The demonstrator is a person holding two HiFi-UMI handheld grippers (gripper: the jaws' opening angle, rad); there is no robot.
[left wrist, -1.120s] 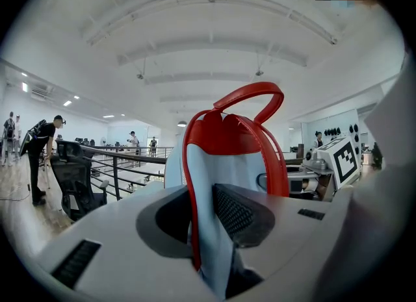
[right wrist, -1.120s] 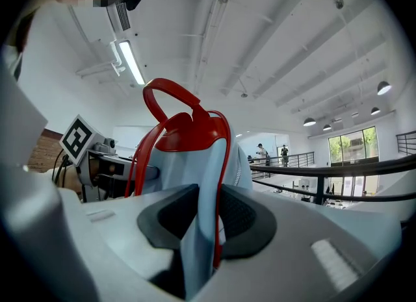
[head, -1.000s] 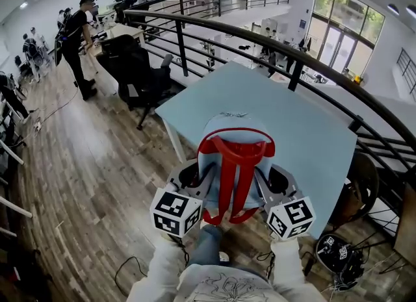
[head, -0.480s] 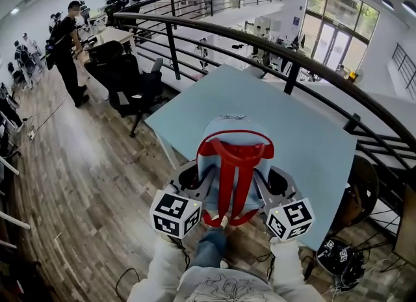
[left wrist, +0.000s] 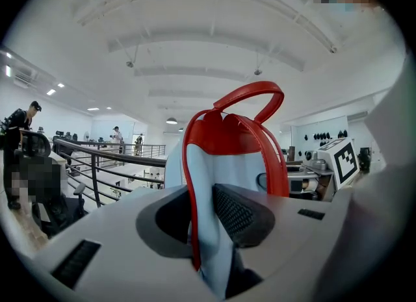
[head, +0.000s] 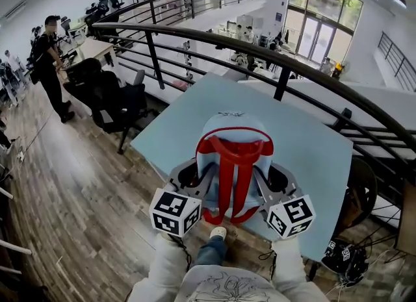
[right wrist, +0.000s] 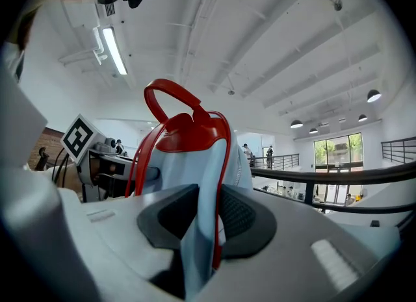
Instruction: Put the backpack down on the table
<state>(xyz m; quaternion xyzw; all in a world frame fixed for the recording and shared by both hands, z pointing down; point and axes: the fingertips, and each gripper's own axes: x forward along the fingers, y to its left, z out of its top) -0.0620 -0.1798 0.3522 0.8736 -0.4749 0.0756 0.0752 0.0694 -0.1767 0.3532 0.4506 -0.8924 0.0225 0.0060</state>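
Note:
A light-blue backpack (head: 224,141) with red straps and a red top handle hangs upright between my two grippers, over the near edge of the pale blue table (head: 305,138). My left gripper (head: 205,177) is shut on the backpack's left side. In the left gripper view, the pads pinch the blue fabric and a red strap edge of the backpack (left wrist: 218,177) where the left gripper (left wrist: 203,226) closes. My right gripper (head: 261,178) is shut on the right side. The right gripper view shows the backpack (right wrist: 195,164) clamped in the right gripper (right wrist: 203,226) in the same way.
A black metal railing (head: 273,50) curves behind and beside the table. A black office chair (head: 107,96) stands to the left on the wooden floor. A person (head: 47,50) stands farther left. Cables and gear (head: 344,258) lie on the floor at bottom right.
Both grippers and the backpack have moved forward toward the table, whose near corner now lies lower in the head view. The grip on the backpack is unchanged.

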